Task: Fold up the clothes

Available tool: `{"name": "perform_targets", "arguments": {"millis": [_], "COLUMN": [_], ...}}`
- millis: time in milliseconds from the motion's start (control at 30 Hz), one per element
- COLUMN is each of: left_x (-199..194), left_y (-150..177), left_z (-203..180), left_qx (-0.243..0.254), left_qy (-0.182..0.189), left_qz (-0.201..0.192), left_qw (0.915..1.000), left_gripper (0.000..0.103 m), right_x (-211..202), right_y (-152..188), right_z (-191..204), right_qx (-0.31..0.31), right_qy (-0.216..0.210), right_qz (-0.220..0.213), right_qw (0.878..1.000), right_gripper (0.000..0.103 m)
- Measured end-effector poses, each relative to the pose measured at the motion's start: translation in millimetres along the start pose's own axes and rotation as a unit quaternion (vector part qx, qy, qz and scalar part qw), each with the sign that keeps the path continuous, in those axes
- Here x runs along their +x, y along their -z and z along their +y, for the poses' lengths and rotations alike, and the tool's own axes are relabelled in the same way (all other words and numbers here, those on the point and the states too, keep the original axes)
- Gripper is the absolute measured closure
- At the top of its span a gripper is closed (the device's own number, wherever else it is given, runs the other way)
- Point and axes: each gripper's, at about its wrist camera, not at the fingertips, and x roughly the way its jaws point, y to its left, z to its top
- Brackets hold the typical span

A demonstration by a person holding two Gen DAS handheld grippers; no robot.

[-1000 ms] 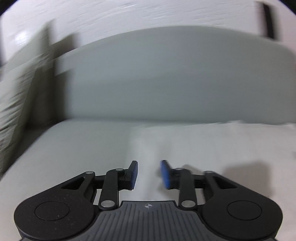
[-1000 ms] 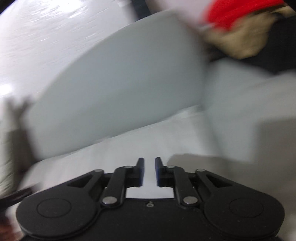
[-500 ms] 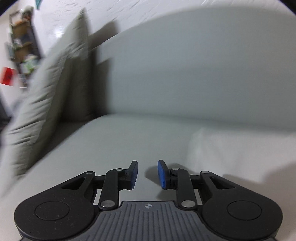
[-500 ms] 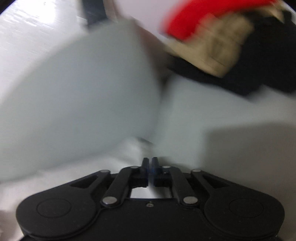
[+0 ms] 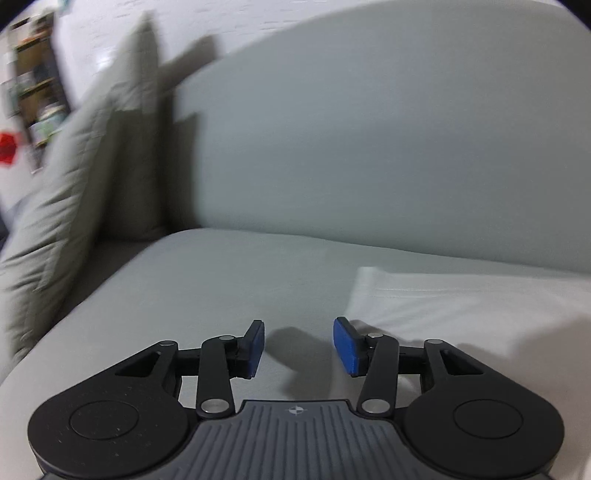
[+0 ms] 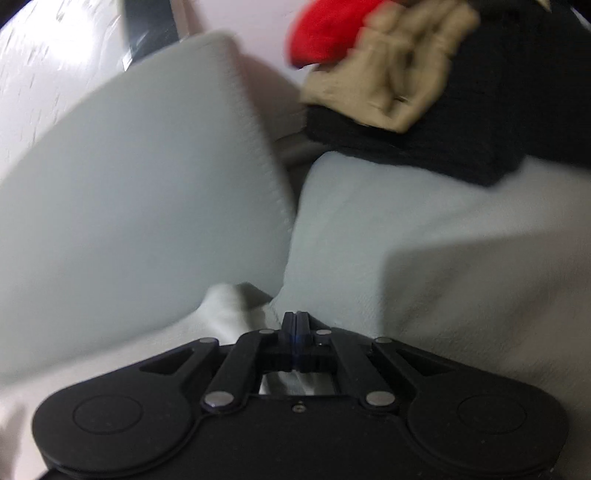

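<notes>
The white garment [image 5: 461,306] lies flat on the grey sofa seat [image 5: 221,280], its near corner at about 1 o'clock from the left gripper [image 5: 299,345]. That gripper's 2 blue pads [image 5: 345,345] stand apart and are opening, with only bare seat and shadow between them; the right-hand finger sits just over the cloth's edge, though I cannot tell if it touches.

In the right wrist view the same white cloth [image 6: 236,310] bunches up at 11 o'clock from the right gripper [image 6: 295,325], right against its tips. The jaws there are clenched tight together. A little pale fabric shows behind them through the frame, but whether a fold is pinched between the pads I cannot tell.

The garment looks plain, smooth on the left side and rumpled on the right.

Further out, the sofa's backrest [image 5: 369,147] rises at 12 o'clock, with a quilted cushion [image 5: 66,192] at 10 o'clock. At 1 o'clock in the right view sits a pile of black [image 6: 461,122], tan [image 6: 399,74] and red clothes [image 6: 325,29].
</notes>
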Motion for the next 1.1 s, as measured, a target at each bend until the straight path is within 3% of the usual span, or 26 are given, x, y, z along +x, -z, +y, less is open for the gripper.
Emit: {"name": "perform_targets", "arguments": {"millis": [100,200,267,400,500,567,633,733,833,967,1033,1100], "left_x": [-27,-95,-146,-259,-311,-333,-347,-339,-315,-294,-294,-302], "left_y": [-13,-15,-13,22,52,64,76,95,128,171,178,179], "left_z": [39,65,93,169,232,260,271,260,227,188,177,167], "left_qx": [-0.048,-0.044,-0.056,-0.106,-0.137,-0.135,-0.12,-0.065,0.001,0.042,0.058,0.081], "left_qy": [0.015,0.031,0.052,0.136,0.215,0.244,0.246,0.22,0.197,0.213,0.218,0.217], "left_qz": [0.0,-0.06,-0.111,-0.204,-0.215,-0.209,-0.195,-0.135,-0.046,0.02,0.015,-0.022], "left_qw": [0.9987,0.9967,0.9909,0.9636,0.9427,0.9374,0.9419,0.9638,0.9794,0.976,0.974,0.9726], "left_gripper": [0.064,0.062,0.061,0.055,0.052,0.051,0.047,0.043,0.043,0.045,0.046,0.043], "right_x": [-35,-96,-153,-282,-338,-375,-407,-373,-349,-317,-307,-302], "right_y": [-3,-15,-19,-12,-26,-28,-29,-39,6,67,74,79], "right_z": [10,15,9,-23,-48,-67,-81,-52,-36,-27,-19,-4], "right_qx": [-0.001,0.003,0.025,0.066,0.082,0.081,0.074,0.047,0.0,-0.05,-0.047,-0.082], "right_qy": [-0.018,-0.044,-0.072,-0.135,-0.165,-0.183,-0.191,-0.183,-0.154,-0.111,-0.119,-0.128], "right_qz": [0.005,-0.02,-0.045,-0.102,-0.112,-0.115,-0.117,-0.089,-0.038,0.063,0.104,0.105], "right_qw": [1.0,0.999,0.996,0.983,0.977,0.973,0.972,0.978,0.987,0.991,0.986,0.983], "right_gripper": [0.099,0.097,0.093,0.084,0.083,0.083,0.075,0.071,0.071,0.072,0.072,0.072]}}
